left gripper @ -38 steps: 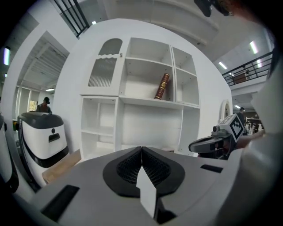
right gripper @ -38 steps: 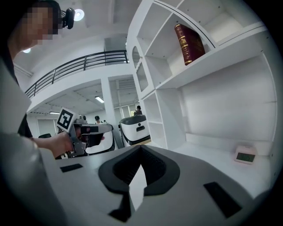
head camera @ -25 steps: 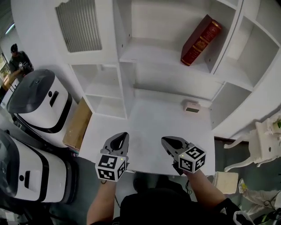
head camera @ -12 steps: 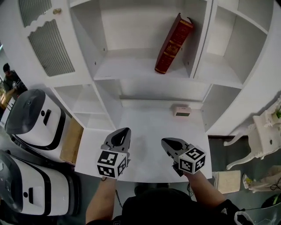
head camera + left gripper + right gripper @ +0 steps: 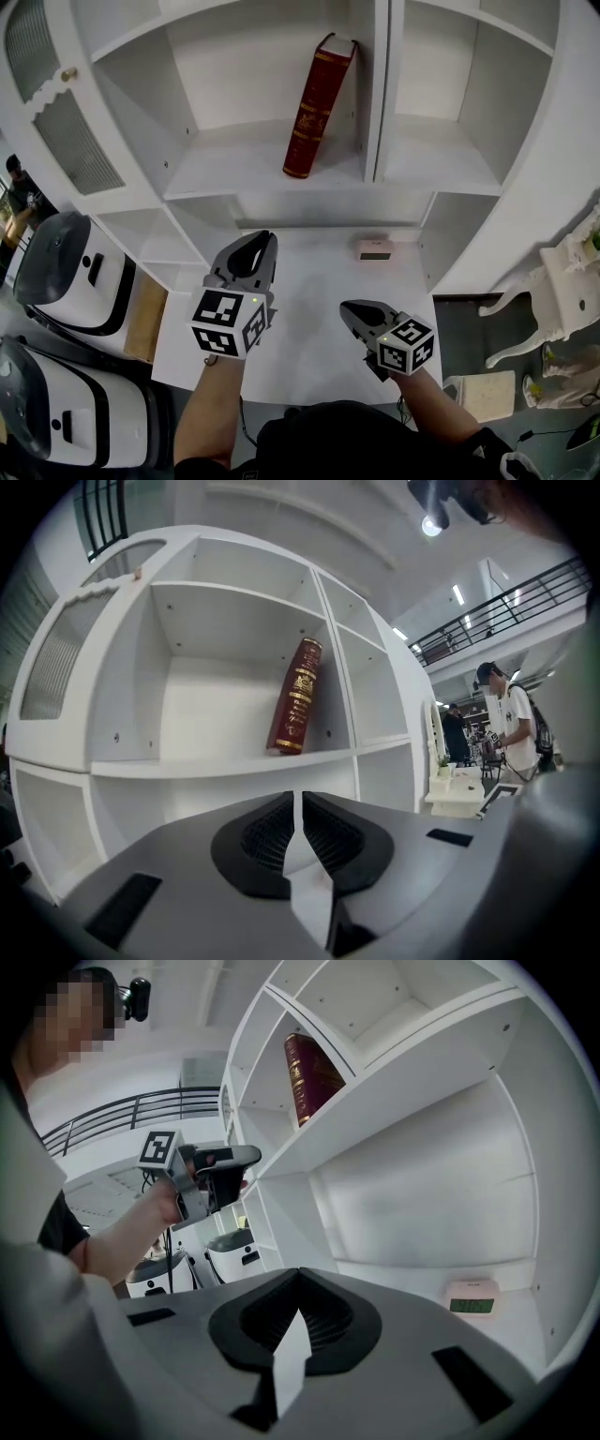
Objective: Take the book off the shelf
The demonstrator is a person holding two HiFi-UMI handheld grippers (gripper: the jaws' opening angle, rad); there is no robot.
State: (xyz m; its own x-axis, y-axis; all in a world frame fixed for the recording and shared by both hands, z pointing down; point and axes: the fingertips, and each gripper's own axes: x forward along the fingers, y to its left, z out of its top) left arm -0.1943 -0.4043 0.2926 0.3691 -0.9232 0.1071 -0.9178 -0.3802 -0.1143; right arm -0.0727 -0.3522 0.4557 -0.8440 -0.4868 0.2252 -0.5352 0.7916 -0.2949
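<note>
Book: the dark red book [image 5: 319,105] stands in the upper centre of the head view. It is tilted, with its foot on the shelf board [image 5: 234,164] and its top corner against the white upright at its right. Nothing is touching it.
Left gripper: your left gripper [image 5: 255,246] has its jaws closed to a thin slit, with nothing between them. In its own view the jaws [image 5: 300,803] point almost level, and the book [image 5: 296,697] sits just above their line.
Right gripper: your right gripper [image 5: 354,314] has its jaws together and empty. It hangs low over the white counter [image 5: 309,375], right of centre and well apart from the book.
What changed: a second ago both grippers sat side by side at the bottom of the head view. Now your left one has climbed to mid-frame, near the front edge of the shelving. The book has slid from the upper right of the frame to the upper centre.
What that means: you look to be starting the reach with the left gripper. The book is still far off, and the grasp has not begun.
Next need: the left jaws will have to open wide before they can close on the spine.
Other things: a small digital clock [image 5: 375,250] sits at the back of the counter. Rounded white machines [image 5: 66,272] stand at the lower left.
</note>
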